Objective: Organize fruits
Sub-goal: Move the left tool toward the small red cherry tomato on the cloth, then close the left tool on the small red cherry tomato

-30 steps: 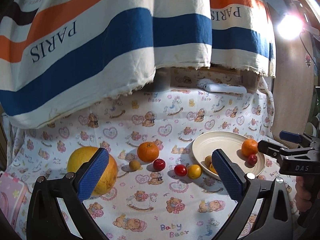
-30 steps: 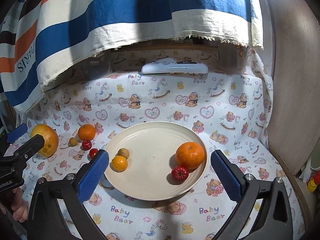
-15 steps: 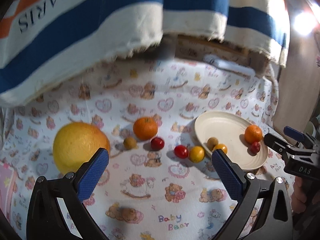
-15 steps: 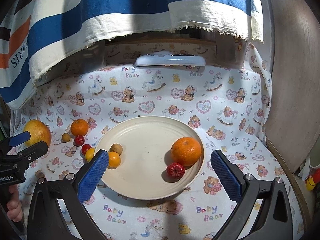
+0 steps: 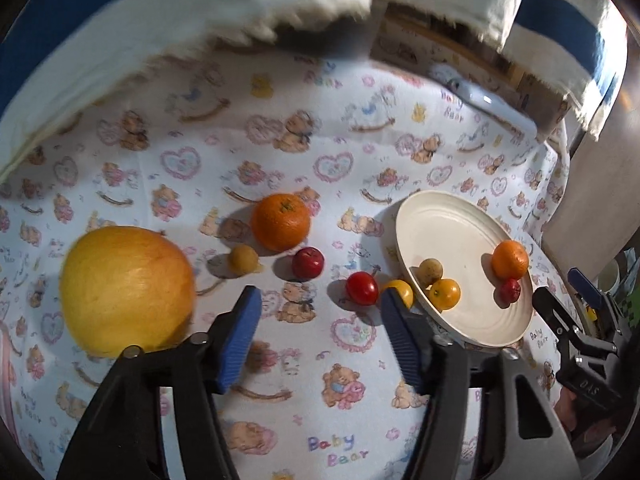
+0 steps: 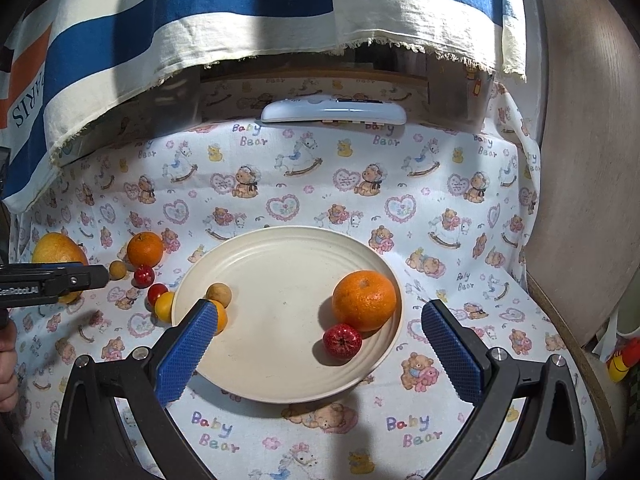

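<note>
My left gripper (image 5: 320,320) hovers over the bear-print cloth with its jaws closing and nothing between them. Just beyond its fingertips lie a red tomato (image 5: 362,288) and a yellow tomato (image 5: 398,292). Farther left are a small red apple (image 5: 307,263), a tan fruit (image 5: 243,259), an orange (image 5: 281,222) and a big yellow grapefruit (image 5: 128,292). The cream plate (image 6: 280,280) holds an orange (image 6: 364,300), a red fruit (image 6: 342,340), a tan fruit (image 6: 219,294) and a yellow-orange fruit (image 6: 221,318). My right gripper (image 6: 320,344) stands open and empty over the plate's near rim.
A striped "PARIS" cloth (image 6: 200,20) hangs over the back of the table. Beneath it lies a white remote-like device (image 6: 334,112). A wooden panel (image 6: 580,160) bounds the right side. A hand (image 6: 8,360) shows at the left edge.
The left gripper has tipped downward and come closer to the loose fruits, and its jaws have narrowed by about half. The right gripper has hardly moved.
</note>
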A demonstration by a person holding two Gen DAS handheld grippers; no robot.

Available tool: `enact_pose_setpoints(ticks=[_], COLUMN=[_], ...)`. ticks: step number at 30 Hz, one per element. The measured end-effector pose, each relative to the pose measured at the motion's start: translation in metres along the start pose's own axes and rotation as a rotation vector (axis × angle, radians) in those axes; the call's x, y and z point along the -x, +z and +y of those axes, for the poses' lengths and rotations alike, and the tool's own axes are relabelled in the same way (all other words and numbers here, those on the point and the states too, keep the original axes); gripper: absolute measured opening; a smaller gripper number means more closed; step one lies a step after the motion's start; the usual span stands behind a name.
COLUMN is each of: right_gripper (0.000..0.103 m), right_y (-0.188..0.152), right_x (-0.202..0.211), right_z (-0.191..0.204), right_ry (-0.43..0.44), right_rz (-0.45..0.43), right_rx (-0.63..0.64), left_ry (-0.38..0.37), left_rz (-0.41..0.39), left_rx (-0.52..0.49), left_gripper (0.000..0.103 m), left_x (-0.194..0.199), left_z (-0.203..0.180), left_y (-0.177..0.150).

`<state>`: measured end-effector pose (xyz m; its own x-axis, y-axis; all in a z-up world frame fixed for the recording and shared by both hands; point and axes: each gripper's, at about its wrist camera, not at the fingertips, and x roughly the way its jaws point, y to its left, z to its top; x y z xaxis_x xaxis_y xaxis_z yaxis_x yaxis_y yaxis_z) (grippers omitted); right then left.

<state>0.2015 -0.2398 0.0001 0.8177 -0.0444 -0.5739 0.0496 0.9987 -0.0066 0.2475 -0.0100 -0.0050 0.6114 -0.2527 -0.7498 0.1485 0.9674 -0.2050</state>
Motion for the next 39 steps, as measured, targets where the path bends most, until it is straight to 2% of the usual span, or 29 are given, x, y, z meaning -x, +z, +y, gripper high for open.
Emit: enact_pose_setpoints(ticks=[2,4,9,18,24,26,27,32,39], right_gripper=[0.103,0.103,0.103,0.102,0.102,0.102,0.103,0.102,0.103], right_y=[-0.001,-0.001,-0.001,-0.002,-0.003,-0.003,-0.003,-0.004,-0.003], right_x=[-0.003,-0.004,-0.004,-0.005,-0.009,-0.009,-0.009,-0.009,-0.007], right_z=[0.0,-0.001,-0.002,-0.001,0.0,0.0,0.0,0.0,0.0], right_ry=[-0.003,-0.011,-0.002,-0.003,-0.008,-0.01,-0.011,-0.01,-0.006], right_rz=[0.011,0.016,0.022,0.027,0.042,0.044,0.045,0.043,0.046], right_rx=[0.001,-0.002,-0.014,-0.015,-0.009,-0.006,-0.004,-0.005,-0.006], left_ry=[0.006,0.041,0.029,0.082,0.105,0.11,0.109,0.111,0.175], left_rz=[0.023,0.031,0.054,0.089,0.089,0.102,0.11,0.098,0.034], left_rx=[0.022,0.042,0.067,0.096,0.079,0.078,0.074,0.049,-0.021], left_gripper=[0.057,0.049,0.046,0.036,0.035,0.023,0.021,0.021,0.021], left_x=[-0.01,-0.018,-0.028,-0.052,-0.06,-0.063,-0.063,-0.05,-0.009], left_z=[-0.002,-0.005,-0.013,-0.024,-0.03,-0.03,-0.03,-0.028,-0.016], left_y=[0.002,0.004,0.009,0.013,0.012,0.012,0.011,0.007,-0.003])
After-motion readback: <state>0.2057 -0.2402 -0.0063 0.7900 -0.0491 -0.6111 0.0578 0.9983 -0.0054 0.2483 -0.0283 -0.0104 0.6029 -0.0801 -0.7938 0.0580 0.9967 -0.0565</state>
